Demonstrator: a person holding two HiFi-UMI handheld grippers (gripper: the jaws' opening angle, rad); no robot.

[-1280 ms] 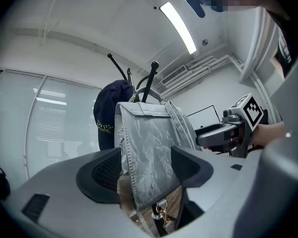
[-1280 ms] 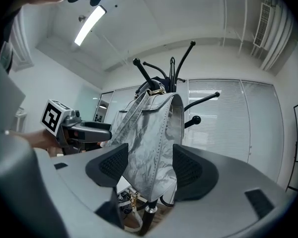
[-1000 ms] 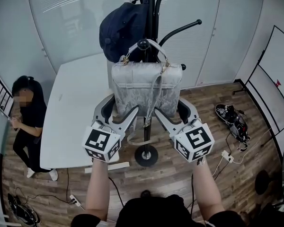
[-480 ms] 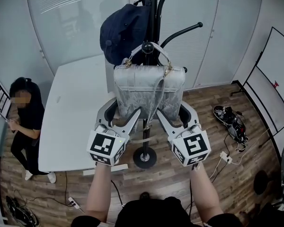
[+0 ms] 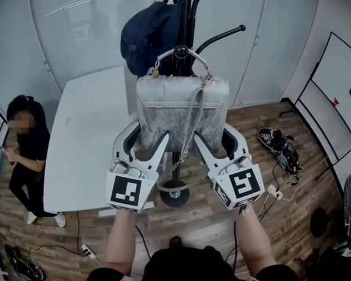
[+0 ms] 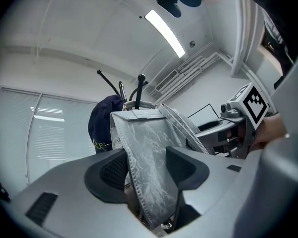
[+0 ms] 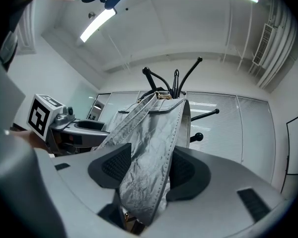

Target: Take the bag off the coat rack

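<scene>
A silver-grey handbag (image 5: 181, 104) hangs by its handle from a knobbed hook (image 5: 179, 52) on the black coat rack (image 5: 185, 4). My left gripper (image 5: 149, 134) straddles the bag's lower left corner, and my right gripper (image 5: 213, 134) straddles the lower right one. In the left gripper view the bag's side panel (image 6: 146, 152) stands between the two pads of the left gripper (image 6: 146, 170). The right gripper view shows the other side panel (image 7: 151, 152) between the pads of the right gripper (image 7: 149, 170). Both pairs of jaws are closing, and the pads sit close to the bag without squeezing it.
A dark navy bag (image 5: 152, 34) hangs on the rack behind the handbag. The rack's round base (image 5: 174, 193) stands on the wood floor beside a white table (image 5: 88, 139). A person (image 5: 26, 145) stands at the left. Shoes and cables (image 5: 279, 148) lie at the right.
Both grippers have slid up around the handbag's lower corners and their jaws have narrowed. The handbag still hangs on its hook.
</scene>
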